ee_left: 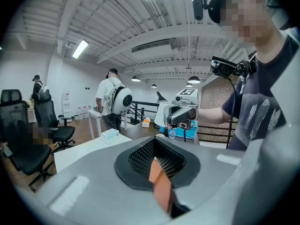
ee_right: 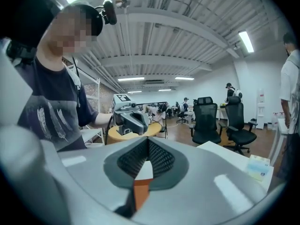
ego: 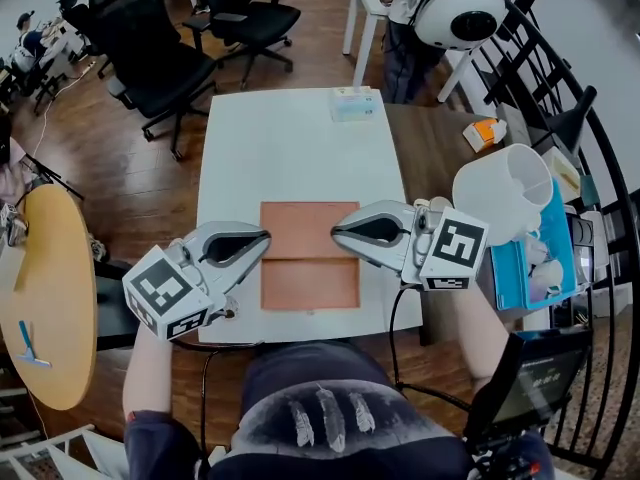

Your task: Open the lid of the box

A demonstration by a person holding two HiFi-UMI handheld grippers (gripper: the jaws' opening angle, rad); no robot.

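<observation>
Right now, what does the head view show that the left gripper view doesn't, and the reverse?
Head view only: the whole flat orange-brown rectangular box lying on the white table, and the left hand-held gripper seen from outside at the box's side edge.
Left gripper view only: that gripper's jaws shut on a thin orange edge of the box, plus the ceiling strip lights.
Both: the right hand-held gripper, the pale blue tissue box and the black office chairs.
</observation>
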